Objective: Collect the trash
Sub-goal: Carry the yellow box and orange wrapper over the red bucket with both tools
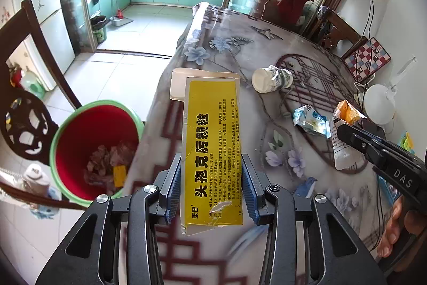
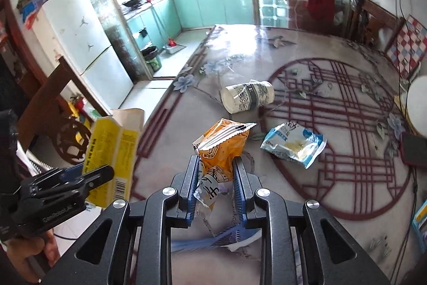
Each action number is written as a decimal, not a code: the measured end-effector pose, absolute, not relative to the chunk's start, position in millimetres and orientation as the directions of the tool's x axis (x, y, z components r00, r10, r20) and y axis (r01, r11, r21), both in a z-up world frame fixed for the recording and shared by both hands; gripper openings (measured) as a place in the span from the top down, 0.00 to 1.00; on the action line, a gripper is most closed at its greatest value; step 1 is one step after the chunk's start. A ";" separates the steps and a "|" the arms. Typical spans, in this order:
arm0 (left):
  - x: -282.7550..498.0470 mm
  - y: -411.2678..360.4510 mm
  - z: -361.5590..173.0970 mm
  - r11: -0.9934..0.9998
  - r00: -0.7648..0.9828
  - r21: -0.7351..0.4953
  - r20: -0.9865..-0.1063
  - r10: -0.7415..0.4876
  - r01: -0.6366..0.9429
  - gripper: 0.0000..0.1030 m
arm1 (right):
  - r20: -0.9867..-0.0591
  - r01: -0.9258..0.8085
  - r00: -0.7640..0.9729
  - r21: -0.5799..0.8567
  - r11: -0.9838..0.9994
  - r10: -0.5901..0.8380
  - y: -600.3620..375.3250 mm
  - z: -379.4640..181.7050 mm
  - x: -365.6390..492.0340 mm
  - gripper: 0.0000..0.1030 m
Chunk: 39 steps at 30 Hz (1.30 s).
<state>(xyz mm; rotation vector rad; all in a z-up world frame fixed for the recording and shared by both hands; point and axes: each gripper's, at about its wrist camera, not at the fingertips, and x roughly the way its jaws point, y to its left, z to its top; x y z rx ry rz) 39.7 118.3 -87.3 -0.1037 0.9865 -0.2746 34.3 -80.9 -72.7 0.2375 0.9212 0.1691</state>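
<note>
My left gripper (image 1: 210, 188) is shut on a yellow medicine box (image 1: 212, 148) with its end flap open, held above the table's left edge. It also shows in the right wrist view (image 2: 112, 151). A red bin with a green rim (image 1: 90, 148) stands on the floor to the left, with trash inside. My right gripper (image 2: 216, 186) is shut on an orange snack wrapper (image 2: 224, 148), held over the table; it shows at the right in the left wrist view (image 1: 347, 116). A tipped paper cup (image 2: 248, 95) and a blue-white wrapper (image 2: 293, 143) lie on the table.
The table (image 2: 293, 50) has a floral cloth with a red round lattice pattern. A dark wooden chair (image 1: 29, 108) stands beside the bin. A white round lamp (image 1: 379, 103), a checkered board (image 1: 367, 58) and a dark phone (image 2: 415, 148) sit at the table's right side.
</note>
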 end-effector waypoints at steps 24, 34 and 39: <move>61.5 198.1 -83.5 0.978 0.591 -0.103 -0.784 -0.192 0.182 0.62 | -0.750 -0.126 0.601 0.254 0.959 0.277 34.3 -48.2 52.4 0.79; 70.2 252.8 -97.9 0.990 0.579 -0.113 -0.803 -0.141 0.084 0.62 | -0.755 -0.228 0.564 0.247 0.942 0.334 96.1 -49.4 65.2 0.79; 76.7 281.0 -110.5 0.992 0.556 -0.123 -0.823 -0.117 0.027 0.62 | -0.757 -0.279 0.533 0.264 0.923 0.378 125.7 -52.1 70.1 0.79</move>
